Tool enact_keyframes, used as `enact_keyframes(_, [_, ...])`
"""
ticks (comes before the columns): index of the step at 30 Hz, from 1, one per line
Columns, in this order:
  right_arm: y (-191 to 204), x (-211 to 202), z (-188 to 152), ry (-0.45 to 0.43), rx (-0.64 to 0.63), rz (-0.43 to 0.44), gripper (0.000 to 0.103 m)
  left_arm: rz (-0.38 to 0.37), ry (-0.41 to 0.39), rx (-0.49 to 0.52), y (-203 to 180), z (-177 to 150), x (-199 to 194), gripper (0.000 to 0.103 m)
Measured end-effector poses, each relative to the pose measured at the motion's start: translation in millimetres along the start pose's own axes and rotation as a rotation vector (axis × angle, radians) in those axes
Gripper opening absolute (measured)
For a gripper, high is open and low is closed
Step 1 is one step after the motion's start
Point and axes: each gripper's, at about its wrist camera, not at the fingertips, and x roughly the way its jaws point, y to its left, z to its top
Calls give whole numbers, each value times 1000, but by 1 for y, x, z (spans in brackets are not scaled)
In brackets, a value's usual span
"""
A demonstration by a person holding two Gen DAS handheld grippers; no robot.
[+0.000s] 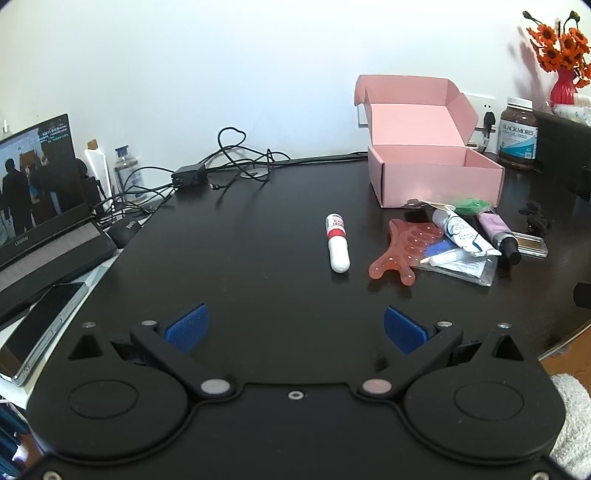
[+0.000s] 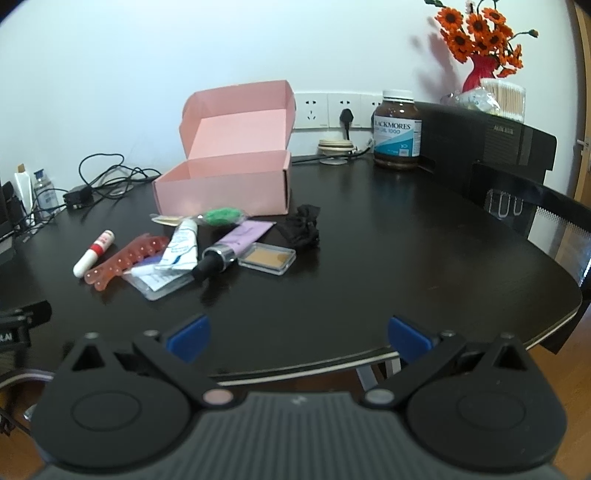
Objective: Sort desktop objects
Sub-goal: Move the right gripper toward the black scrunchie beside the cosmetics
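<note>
Left wrist view: my left gripper [image 1: 295, 328] hangs over the dark table [image 1: 258, 258], jaws spread wide, nothing between the blue pads [image 1: 188, 326]. Ahead to the right stands the pink box [image 1: 436, 177], lid tipped back against the wall. I see only bare pink walls inside; the floor of the box is hidden from this angle. A white tube with a red band [image 1: 338, 242] lies alone on the table, apart from the box. Just right of it sits a heap in front of the box: pink comb [image 1: 402, 251], white-and-blue tube [image 1: 461, 230], purple tube with a black cap [image 1: 498, 230], green item [image 1: 471, 205], clear packet [image 1: 465, 267], and a flat compact [image 1: 530, 245]. A brown supplement jar [image 1: 517, 133], lid on, stands behind the box to the right.

Right wrist view: my right gripper [image 2: 298, 338] is also open and empty, near the table edge [image 2: 332, 363]. The pink box [image 2: 225, 184] shows more of its interior here; I see nothing in it. The heap lies just in front of it, with a black crumpled item [image 2: 304, 225] beside the compact [image 2: 266, 258]. The jar [image 2: 397, 129] holds dark contents I cannot identify. A red vase [image 2: 480, 72] holds orange flowers [image 2: 476, 27].
</note>
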Motion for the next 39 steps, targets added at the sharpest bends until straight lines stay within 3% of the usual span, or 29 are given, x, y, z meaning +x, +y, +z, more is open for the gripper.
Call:
enact_keyframes(11, [1, 5, 2, 10, -25, -11, 102, -55, -2, -89, 15, 6, 4, 103])
enact_keyframes(23, [0, 6, 10, -13, -60, -38, 102, -35, -14, -5, 3, 16, 4, 103])
enact_keyframes(39, [1, 8, 14, -24, -83, 1, 102, -6, -69, 5, 3, 24, 9, 103])
